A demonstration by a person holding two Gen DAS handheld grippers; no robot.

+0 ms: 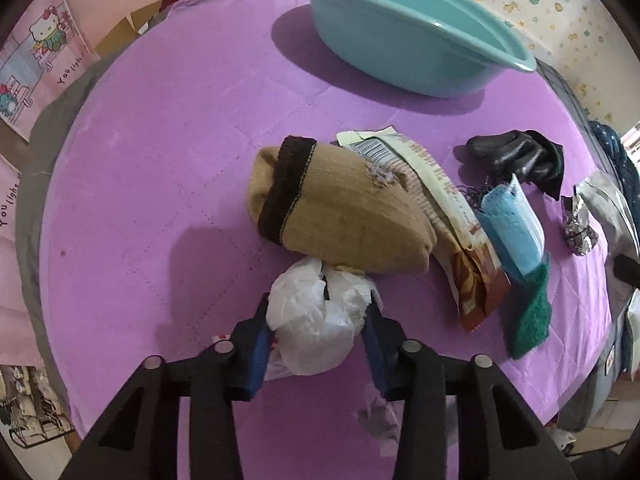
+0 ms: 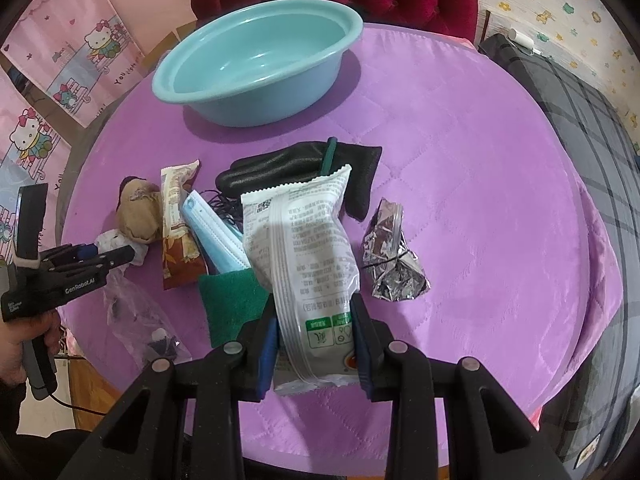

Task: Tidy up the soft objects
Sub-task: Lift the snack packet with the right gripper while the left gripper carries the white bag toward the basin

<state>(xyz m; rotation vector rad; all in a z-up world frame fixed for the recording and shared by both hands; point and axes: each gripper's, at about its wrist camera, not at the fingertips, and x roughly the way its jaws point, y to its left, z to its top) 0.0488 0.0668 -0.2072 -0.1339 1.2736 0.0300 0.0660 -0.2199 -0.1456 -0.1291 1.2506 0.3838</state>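
Purple quilted cloth [image 2: 460, 168] covers the table. The left gripper [image 1: 318, 314] has its pads pressed on a crumpled white bag [image 1: 316, 320], whose near end the fingers hide. The right gripper [image 2: 314, 334] clamps a white packet [image 2: 304, 248], which covers part of the mask [image 2: 212, 232] and glove [image 2: 280, 168]. The teal basin [image 2: 256, 68] sits beyond.

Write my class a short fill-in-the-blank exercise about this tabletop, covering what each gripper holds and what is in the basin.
1. The left gripper is closed on a crumpled ____ plastic bag.
2. The right gripper holds a white snack packet printed with ____ labels near its lower end.
3. The turquoise basin on the purple cloth is ____ inside.

Missing words: white; green; empty
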